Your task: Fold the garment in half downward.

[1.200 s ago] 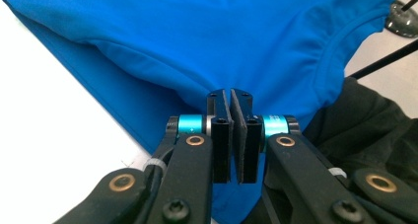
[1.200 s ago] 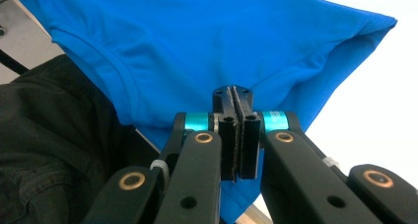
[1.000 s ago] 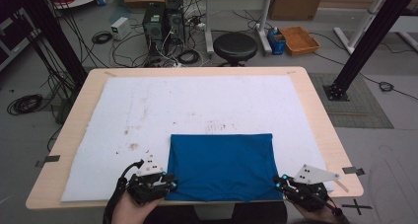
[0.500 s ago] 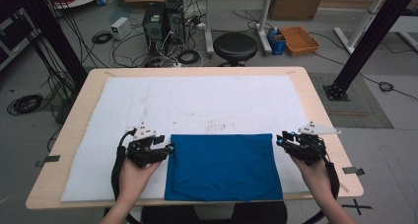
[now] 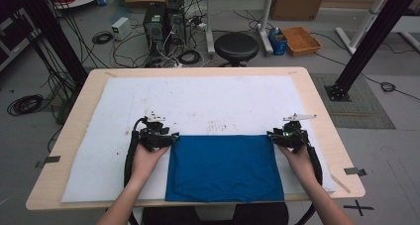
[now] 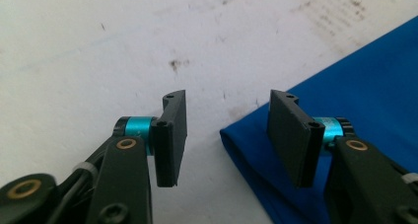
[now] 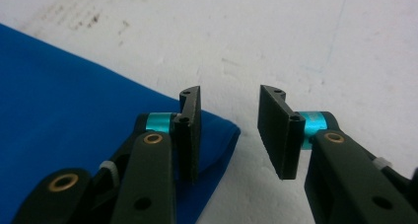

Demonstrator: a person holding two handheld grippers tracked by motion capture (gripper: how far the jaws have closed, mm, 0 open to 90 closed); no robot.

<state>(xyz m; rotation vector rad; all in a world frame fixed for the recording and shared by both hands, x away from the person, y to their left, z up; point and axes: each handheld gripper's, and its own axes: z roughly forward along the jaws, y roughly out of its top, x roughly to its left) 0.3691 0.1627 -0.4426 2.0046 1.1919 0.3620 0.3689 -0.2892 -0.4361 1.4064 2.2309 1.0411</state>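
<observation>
I have both grippers released, jaws just opened, left gripper [image 5: 171, 137] at nine o'clock and right gripper [image 5: 271, 134] at three o'clock of the blue cloth's [image 5: 223, 165] far corners on the table [image 5: 317, 91].

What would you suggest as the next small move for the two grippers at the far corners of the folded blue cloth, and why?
Probably draw both back off the folded blue cloth. The left gripper and right gripper have just been opening; each stands open beside a far corner, pinching nothing, and the cloth lies flat on the white mat.
</observation>
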